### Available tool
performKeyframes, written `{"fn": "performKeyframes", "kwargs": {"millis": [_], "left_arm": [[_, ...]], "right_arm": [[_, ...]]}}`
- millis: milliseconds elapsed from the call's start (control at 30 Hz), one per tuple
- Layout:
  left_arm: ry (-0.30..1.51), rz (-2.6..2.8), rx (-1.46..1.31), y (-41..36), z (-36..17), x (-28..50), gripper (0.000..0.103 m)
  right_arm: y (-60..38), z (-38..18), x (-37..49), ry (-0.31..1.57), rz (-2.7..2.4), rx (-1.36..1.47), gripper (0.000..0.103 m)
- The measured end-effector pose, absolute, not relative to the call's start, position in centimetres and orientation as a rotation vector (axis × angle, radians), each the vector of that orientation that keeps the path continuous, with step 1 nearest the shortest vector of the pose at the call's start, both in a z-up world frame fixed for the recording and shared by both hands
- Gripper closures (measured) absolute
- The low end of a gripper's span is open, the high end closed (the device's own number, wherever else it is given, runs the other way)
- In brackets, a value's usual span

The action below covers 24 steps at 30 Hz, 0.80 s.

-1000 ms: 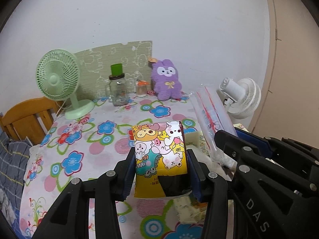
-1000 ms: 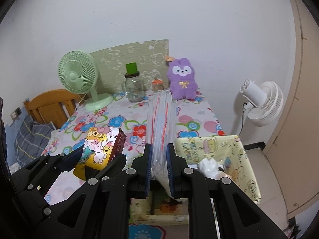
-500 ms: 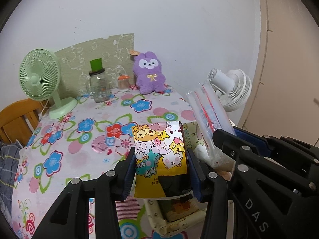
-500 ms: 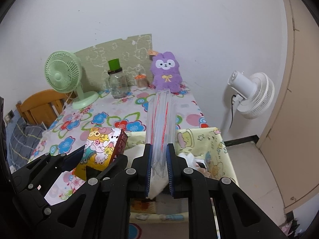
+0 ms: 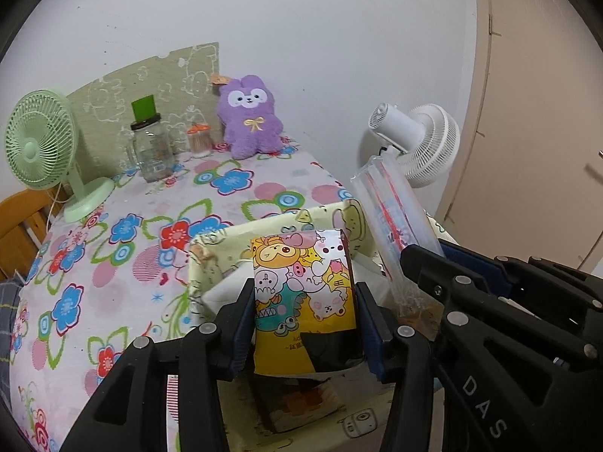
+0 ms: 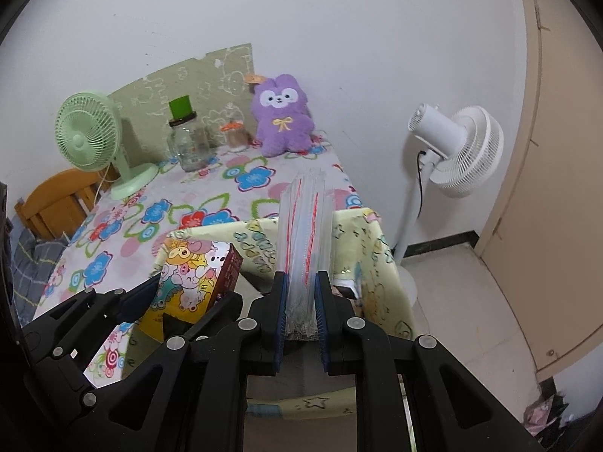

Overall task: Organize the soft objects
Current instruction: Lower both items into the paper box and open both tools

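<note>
A yellow packet printed with cartoon animals (image 5: 297,263) stands upright between the pads of my left gripper (image 5: 304,292). The jaws are opening, but the pads still touch its sides. My right gripper (image 6: 300,282) is shut on a stack of clear zip bags with red lines (image 6: 305,226), which sticks up and forward. Both grippers hang side by side over a pale yellow fabric bin (image 6: 377,248) with cartoon prints, beside the table's right edge. Inside the bin lie white and dark items, mostly hidden by the grippers. The packet (image 6: 192,267) also shows in the right wrist view.
The table (image 5: 113,263) has a floral cloth. At its back stand a green desk fan (image 5: 37,147), a glass jar (image 5: 150,147), a small orange-lidded pot (image 5: 199,139) and a purple plush (image 5: 250,116). A white floor fan (image 6: 456,147) and a beige door are right; a wooden chair (image 6: 56,203) is left.
Both grippers have moved right and down, from above the floral cloth to above the yellow fabric bin. Each still carries the same thing.
</note>
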State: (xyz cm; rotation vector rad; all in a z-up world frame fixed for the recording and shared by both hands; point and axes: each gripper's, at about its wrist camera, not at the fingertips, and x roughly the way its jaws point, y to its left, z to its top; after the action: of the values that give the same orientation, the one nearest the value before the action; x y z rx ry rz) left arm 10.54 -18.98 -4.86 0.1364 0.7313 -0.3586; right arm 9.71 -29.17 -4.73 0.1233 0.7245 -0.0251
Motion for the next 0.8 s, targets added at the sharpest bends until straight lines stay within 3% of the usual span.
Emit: {"fn": "performKeyframes", "kwargs": {"millis": [300, 633, 800], "left_arm": [[0.757, -0.388, 0.156, -19.8, -5.4, 10.6, 0.021], [0.763, -0.382, 0.194, -19.8, -5.5, 9.9, 0.015], [0.754, -0.367, 0.202, -19.4, -5.3, 9.5, 0.013]], "right_arm": [[-30.1, -5.7, 10.1, 0.748, -0.034, 0.141, 0.086], [-30.1, -6.4, 10.3, 0.776, -0.028, 0.162, 0.085], [-29.6, -6.3, 10.1, 0.774, -0.045, 0.148, 0.072]]}}
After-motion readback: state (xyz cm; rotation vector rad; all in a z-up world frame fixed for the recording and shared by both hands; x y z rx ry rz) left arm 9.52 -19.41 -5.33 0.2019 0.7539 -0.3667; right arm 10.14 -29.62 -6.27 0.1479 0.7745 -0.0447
